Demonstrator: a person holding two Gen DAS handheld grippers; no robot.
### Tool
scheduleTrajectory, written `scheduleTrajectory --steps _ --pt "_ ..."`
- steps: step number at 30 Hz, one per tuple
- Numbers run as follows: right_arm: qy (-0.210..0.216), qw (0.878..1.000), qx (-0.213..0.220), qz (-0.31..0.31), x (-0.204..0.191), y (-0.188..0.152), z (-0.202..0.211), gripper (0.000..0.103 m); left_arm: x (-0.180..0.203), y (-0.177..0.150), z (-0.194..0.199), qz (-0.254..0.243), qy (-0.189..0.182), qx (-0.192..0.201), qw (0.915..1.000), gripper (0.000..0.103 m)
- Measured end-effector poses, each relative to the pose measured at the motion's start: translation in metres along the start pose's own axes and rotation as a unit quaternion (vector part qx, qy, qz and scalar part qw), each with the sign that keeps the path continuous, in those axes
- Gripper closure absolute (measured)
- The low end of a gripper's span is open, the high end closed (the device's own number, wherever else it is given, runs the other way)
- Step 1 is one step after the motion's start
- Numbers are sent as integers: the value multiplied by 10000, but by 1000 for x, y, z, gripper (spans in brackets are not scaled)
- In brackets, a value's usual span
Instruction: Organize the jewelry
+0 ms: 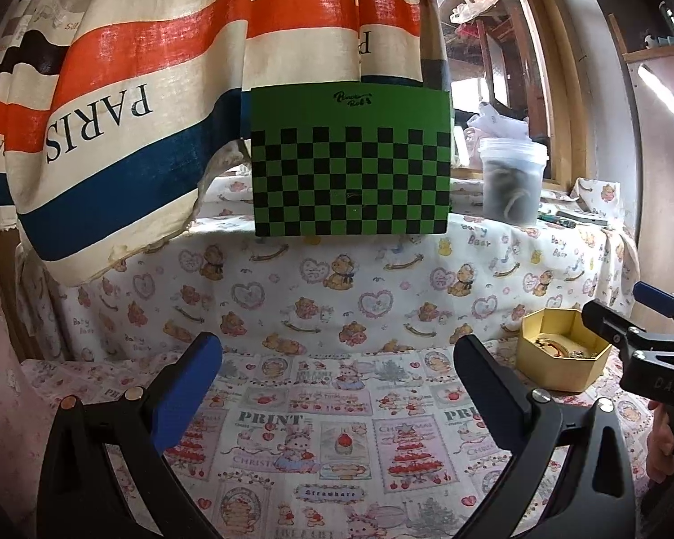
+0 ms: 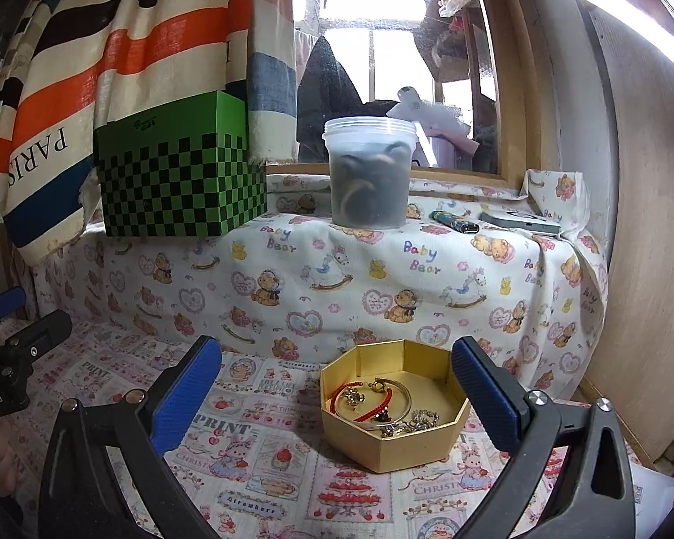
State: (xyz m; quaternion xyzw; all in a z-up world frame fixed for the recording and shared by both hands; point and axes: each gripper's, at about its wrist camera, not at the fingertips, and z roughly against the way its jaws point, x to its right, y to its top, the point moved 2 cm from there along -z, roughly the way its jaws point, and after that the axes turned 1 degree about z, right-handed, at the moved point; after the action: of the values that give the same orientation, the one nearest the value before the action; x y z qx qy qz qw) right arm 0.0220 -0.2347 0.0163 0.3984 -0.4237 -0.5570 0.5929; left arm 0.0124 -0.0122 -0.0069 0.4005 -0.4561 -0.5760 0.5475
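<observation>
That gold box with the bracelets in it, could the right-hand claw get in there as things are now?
Probably yes. The gold box has no lid on, the right gripper is open and pointed at it, and nothing stands between them. The red cord bracelet lies exposed near the top.

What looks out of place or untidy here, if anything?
Only the jewelry looks untidy: inside the open gold octagonal box, a red cord bracelet, a metal bangle and a silver chain lie tangled together. Nothing appears spilled onto the cloth. Both grippers are open and empty.
</observation>
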Motion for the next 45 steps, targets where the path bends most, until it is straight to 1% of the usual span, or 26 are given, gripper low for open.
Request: scheduleTrajectory --steps 8,17,36,40,45 --pt "-66 10000 4 -49 2 0 1 0 -2 0 -2 58 131 -59 9999 1" --pt "-95 9999 -7 -73 3 0 1 0 -2 -2 -2 46 187 -82 9998 1" --pt "-96 9999 -12 -55 3 -1 1 0 -1 -1 -3 -1 179 -113 9998 0" --pt "-85 10000 -15 -36 2 -1 0 0 -1 -2 -5 0 98 -180 9998 0" --pt "-52 10000 -12 4 0 -1 0 0 0 -1 -2 -2 155 -99 9998 0"
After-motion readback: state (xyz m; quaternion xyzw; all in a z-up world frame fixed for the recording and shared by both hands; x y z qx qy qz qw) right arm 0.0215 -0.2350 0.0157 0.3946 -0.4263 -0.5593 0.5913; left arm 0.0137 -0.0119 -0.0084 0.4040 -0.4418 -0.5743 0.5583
